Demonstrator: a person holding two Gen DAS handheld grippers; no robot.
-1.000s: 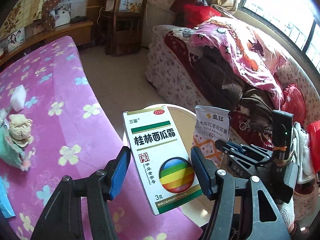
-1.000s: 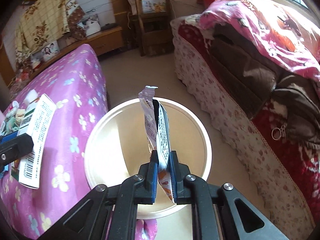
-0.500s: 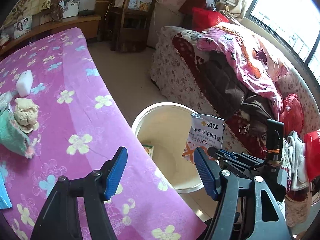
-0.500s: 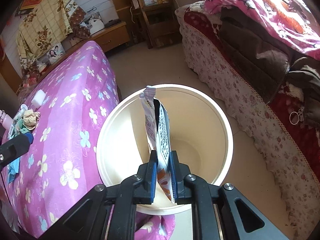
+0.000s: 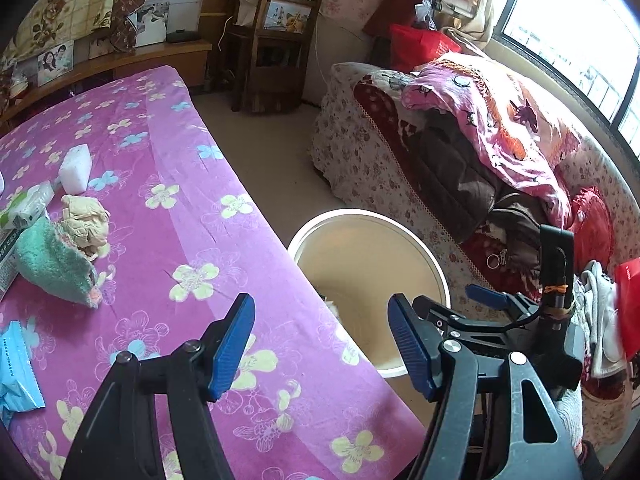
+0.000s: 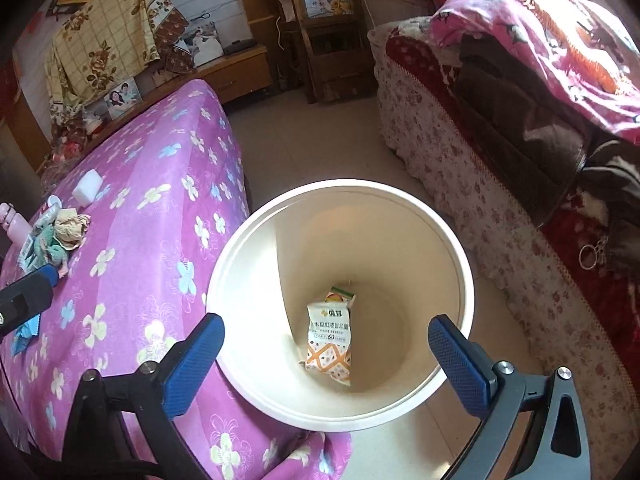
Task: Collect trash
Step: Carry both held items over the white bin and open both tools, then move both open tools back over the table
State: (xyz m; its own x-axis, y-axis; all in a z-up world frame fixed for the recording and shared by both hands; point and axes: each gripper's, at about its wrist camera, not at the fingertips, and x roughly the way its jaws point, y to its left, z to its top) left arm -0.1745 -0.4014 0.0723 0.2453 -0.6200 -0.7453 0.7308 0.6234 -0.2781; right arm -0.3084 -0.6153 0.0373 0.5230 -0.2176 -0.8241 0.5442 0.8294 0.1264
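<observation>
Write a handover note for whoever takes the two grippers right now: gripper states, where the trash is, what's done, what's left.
Left gripper: open, empty, over the table edge by the bin.
Right gripper: jaws have just sprung open, nothing between them; it hangs above the white bin.
Done: snack packet and a small box lie at the bin's bottom.
Left on the purple tablecloth: crumpled paper, green cloth, white block, blue packet, green-white packet. Which of these count as trash I cannot tell.
</observation>
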